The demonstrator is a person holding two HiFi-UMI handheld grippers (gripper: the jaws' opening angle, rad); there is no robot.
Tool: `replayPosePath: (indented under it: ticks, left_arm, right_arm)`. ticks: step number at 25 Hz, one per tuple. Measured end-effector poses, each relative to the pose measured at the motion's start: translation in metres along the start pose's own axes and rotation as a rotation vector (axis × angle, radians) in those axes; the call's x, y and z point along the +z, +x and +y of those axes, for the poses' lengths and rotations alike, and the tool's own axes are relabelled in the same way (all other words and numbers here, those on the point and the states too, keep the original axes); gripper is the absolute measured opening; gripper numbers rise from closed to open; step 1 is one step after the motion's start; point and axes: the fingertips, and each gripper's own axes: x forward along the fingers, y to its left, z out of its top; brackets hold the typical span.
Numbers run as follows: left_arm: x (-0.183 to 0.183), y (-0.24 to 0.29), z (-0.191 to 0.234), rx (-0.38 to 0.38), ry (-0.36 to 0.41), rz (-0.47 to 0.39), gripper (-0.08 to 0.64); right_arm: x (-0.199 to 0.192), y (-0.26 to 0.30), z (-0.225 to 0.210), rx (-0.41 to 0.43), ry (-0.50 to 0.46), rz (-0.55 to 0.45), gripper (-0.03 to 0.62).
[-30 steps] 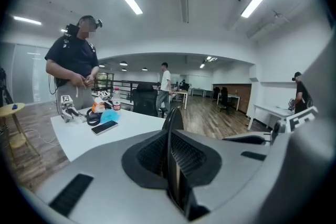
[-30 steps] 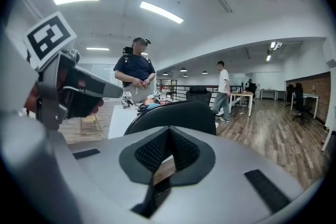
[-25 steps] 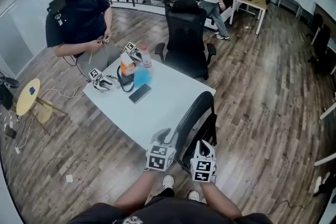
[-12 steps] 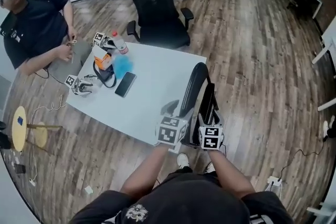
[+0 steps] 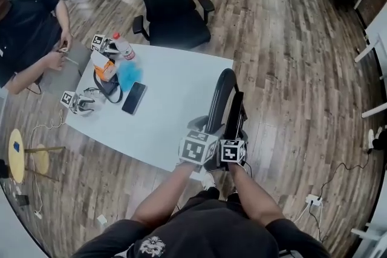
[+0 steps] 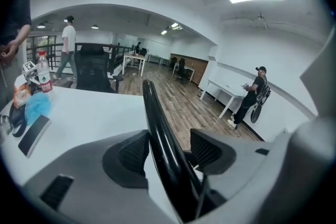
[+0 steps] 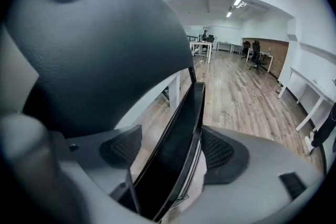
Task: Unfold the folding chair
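The folded black chair [image 5: 221,96] stands on edge against the white table's [image 5: 175,118] near corner. My left gripper [image 5: 202,130] straddles its curved back tube [image 6: 156,120]; in the left gripper view my left gripper [image 6: 170,148] has just been opening and is open, with a gap beside the tube. My right gripper [image 5: 233,135] sits just to the right, over the flat seat panel [image 7: 185,131]. In the right gripper view my right gripper [image 7: 172,148] has just been opening too; the panel lies between the pads unclamped.
On the table lie a phone [image 5: 133,98], a water bottle [image 5: 123,45], an orange pack and spare grippers [image 5: 78,103]. A black office chair [image 5: 169,3] stands behind it, a seated person [image 5: 27,27] at far left. A yellow stool [image 5: 15,148] stands at left and cables [image 5: 308,199] lie at right.
Both grippers have come down and drawn together onto the folded chair, and their jaws have spread. My view has tipped further down.
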Motion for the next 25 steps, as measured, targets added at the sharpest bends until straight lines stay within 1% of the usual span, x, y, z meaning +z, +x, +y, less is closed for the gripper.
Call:
replayPosePath:
  ticks: [3,5,8,12,14,16,18,19,20,21,22,23,25]
  left_arm:
    - [-0.004,0.005,-0.003,-0.036,-0.030,0.036,0.242]
    - [-0.005,0.006,-0.004,-0.061,-0.051,0.040,0.230]
    - [-0.006,0.006,-0.005,-0.087,-0.075,0.043,0.227]
    - [-0.006,0.006,-0.007,-0.082,-0.079,0.047,0.227]
    - [-0.007,0.005,-0.007,-0.076,-0.072,0.052,0.227]
    - [-0.009,0.005,-0.006,-0.076,-0.067,0.057,0.225]
    - [-0.009,0.005,-0.005,-0.091,-0.087,0.052,0.219]
    - [-0.007,0.004,-0.006,-0.110,-0.113,0.044,0.215]
    - [-0.006,0.004,-0.007,-0.136,-0.144,0.035,0.215]
    - [-0.005,0.003,-0.009,-0.158,-0.169,0.027,0.212]
    - [-0.005,0.003,-0.012,-0.166,-0.175,0.027,0.210]
    - [-0.006,0.005,-0.014,-0.163,-0.160,0.032,0.210]
    - [-0.013,0.012,-0.020,-0.154,-0.120,0.050,0.209]
  right_arm:
    - [-0.015,0.014,-0.004,-0.027,0.005,0.082,0.339]
    - [-0.026,0.022,-0.005,-0.033,0.016,0.130,0.339]
    - [-0.037,0.033,-0.003,-0.011,0.039,0.185,0.339]
    - [-0.052,0.048,-0.005,0.012,0.085,0.271,0.339]
    - [-0.053,0.045,-0.009,0.004,0.116,0.278,0.339]
    - [-0.053,0.039,-0.008,0.020,0.151,0.268,0.337]
    - [-0.057,0.037,0.000,0.087,0.212,0.270,0.337]
    - [-0.059,0.036,0.005,0.130,0.252,0.270,0.337]
    - [-0.060,0.034,0.001,0.145,0.272,0.261,0.337]
    - [-0.061,0.032,-0.011,0.123,0.268,0.245,0.337]
    - [-0.061,0.030,-0.028,0.084,0.254,0.231,0.337]
    - [-0.063,0.027,-0.042,0.056,0.247,0.221,0.337]
    - [-0.068,0.024,-0.057,0.051,0.268,0.214,0.337]
